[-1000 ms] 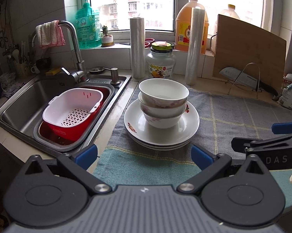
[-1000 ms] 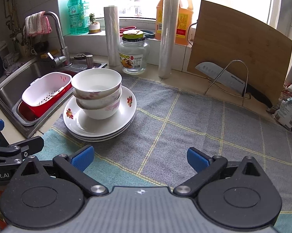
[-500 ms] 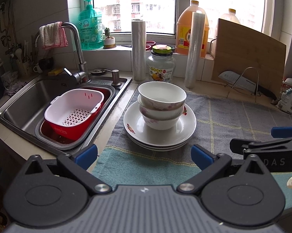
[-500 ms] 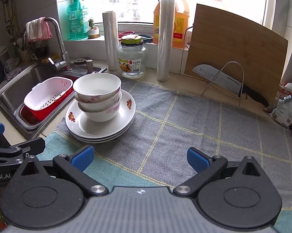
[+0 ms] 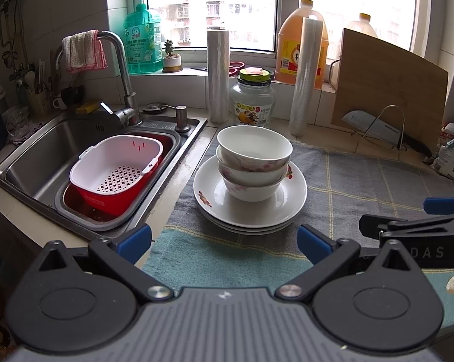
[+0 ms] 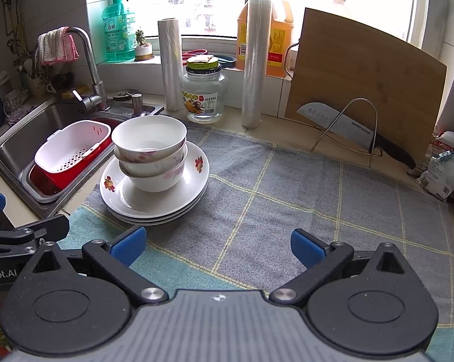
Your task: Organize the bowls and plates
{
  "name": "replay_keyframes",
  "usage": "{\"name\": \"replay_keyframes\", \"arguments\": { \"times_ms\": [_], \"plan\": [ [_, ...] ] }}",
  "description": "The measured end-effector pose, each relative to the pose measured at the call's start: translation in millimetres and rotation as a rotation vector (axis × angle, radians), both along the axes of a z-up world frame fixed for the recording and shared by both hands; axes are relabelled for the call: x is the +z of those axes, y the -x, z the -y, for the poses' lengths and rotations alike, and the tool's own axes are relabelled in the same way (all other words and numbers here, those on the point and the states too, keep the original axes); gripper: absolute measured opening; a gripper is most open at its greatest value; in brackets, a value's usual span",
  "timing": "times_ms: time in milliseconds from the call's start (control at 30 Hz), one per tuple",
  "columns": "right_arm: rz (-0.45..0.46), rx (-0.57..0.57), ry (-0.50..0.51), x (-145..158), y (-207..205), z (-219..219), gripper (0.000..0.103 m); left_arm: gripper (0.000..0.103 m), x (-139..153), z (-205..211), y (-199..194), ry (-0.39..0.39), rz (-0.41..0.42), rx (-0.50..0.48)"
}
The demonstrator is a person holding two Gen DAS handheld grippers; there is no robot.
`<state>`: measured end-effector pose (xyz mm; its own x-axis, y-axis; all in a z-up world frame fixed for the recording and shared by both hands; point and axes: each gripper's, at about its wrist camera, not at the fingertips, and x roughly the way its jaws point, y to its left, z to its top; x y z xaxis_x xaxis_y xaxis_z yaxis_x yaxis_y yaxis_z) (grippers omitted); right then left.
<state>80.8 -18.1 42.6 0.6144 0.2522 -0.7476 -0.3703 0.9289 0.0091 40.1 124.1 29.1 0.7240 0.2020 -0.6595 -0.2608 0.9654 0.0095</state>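
Colander [image 5: 118, 166] in sink [image 5: 40, 147]

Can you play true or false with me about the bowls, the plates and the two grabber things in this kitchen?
1. Three white bowls sit stacked on the pile of white flowered plates. True.
2. The left gripper is squeezing a bowl. False: it is open, holding nothing, short of the plates.
3. The white strainer basket sits in the steel sink. True.
4. The plates rest on bare counter. False: they rest on the grey checked cloth.
5. The right gripper is open over the cloth. True.
6. The big kitchen knife lies inside the top bowl. False: it leans in a wire rack by the wooden cutting board.
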Motion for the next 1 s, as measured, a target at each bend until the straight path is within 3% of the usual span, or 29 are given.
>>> {"name": "replay_keyframes", "arguments": {
  "times_ms": [1000],
  "plan": [
    [-0.014, -0.016, 0.004, -1.0, -8.1, -0.6, 0.103, 0.102, -0.7, 1.8, -5.3, -0.007, -0.015, 0.004]
  ]
}}
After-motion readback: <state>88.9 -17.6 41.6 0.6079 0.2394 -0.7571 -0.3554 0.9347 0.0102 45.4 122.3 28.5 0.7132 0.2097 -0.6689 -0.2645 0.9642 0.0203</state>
